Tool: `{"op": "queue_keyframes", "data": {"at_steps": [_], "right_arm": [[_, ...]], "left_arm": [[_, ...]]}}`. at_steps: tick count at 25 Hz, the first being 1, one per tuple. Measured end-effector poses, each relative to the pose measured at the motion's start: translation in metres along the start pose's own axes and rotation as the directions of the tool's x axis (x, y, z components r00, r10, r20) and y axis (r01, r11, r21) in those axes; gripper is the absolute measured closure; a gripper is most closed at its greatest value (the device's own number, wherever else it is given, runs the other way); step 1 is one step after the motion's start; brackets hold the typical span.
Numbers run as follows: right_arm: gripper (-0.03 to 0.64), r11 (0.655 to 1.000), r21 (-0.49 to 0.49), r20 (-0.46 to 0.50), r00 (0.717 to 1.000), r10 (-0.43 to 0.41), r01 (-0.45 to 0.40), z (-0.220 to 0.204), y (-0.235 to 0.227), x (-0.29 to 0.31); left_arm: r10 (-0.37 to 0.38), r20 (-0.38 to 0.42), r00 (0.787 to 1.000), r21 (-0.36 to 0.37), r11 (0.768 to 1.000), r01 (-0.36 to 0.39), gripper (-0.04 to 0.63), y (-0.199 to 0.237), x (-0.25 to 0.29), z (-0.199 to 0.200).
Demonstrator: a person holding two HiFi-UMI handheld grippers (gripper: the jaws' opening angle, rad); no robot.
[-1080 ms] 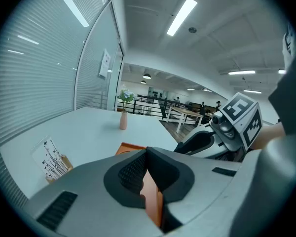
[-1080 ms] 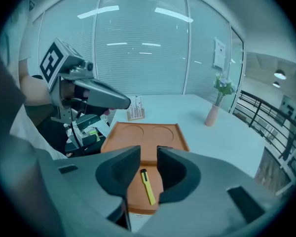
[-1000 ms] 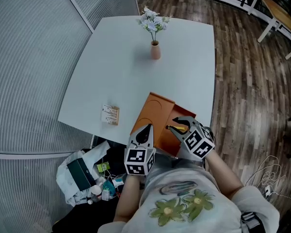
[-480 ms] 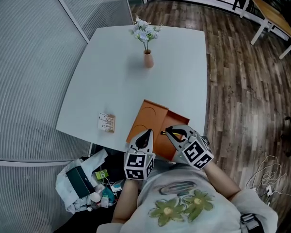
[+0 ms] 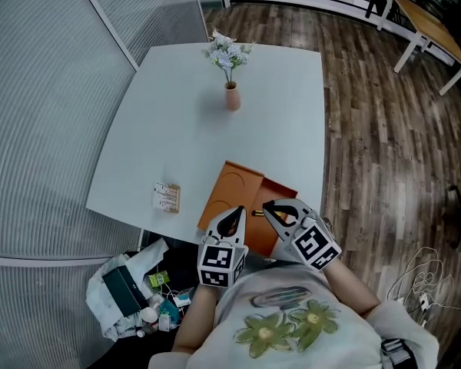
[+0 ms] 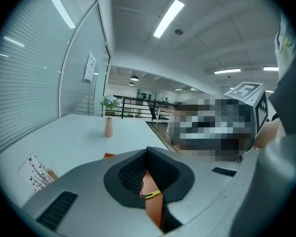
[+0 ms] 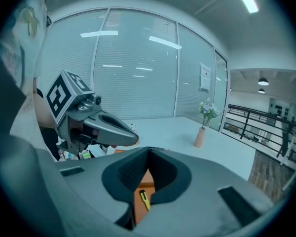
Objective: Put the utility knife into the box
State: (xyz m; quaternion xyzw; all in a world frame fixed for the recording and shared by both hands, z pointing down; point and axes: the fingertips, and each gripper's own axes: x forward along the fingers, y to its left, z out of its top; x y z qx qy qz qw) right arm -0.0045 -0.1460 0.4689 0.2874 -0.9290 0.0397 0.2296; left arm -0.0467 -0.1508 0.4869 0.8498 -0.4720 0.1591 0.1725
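The left gripper [image 5: 237,212] and right gripper [image 5: 268,207] hang closed and empty over the orange box [image 5: 234,184] at the table's [image 5: 215,114] near edge. The yellow utility knife [image 7: 144,200] lies inside.

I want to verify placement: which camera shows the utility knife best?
The right gripper view: the utility knife lies on the orange box, seen below the shut claw. The left gripper view shows only a yellow sliver; the head view, a tiny speck beside the right gripper.

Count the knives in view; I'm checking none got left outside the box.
1: a yellow knife lies in the orange box at the near edge of the table; part of the box is hidden.
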Motion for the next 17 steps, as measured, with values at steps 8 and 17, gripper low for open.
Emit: {"op": "queue_keyframes", "data": {"at_steps": [8, 17], "right_arm": [[0.614, 1.0, 0.008, -0.012, 1.0, -0.015, 0.015, -0.001, -0.008, 0.003], [0.614, 1.0, 0.011, -0.025, 0.999, -0.023, 0.023, -0.004, -0.014, 0.01]], "left_arm": [[-0.024, -0.005, 1.0, 0.009, 1.0, 0.024, 0.594, 0.001, 0.009, 0.004], [-0.037, -0.014, 0.999, 0.022, 0.999, 0.038, 0.594, 0.004, 0.016, 0.005]]}}
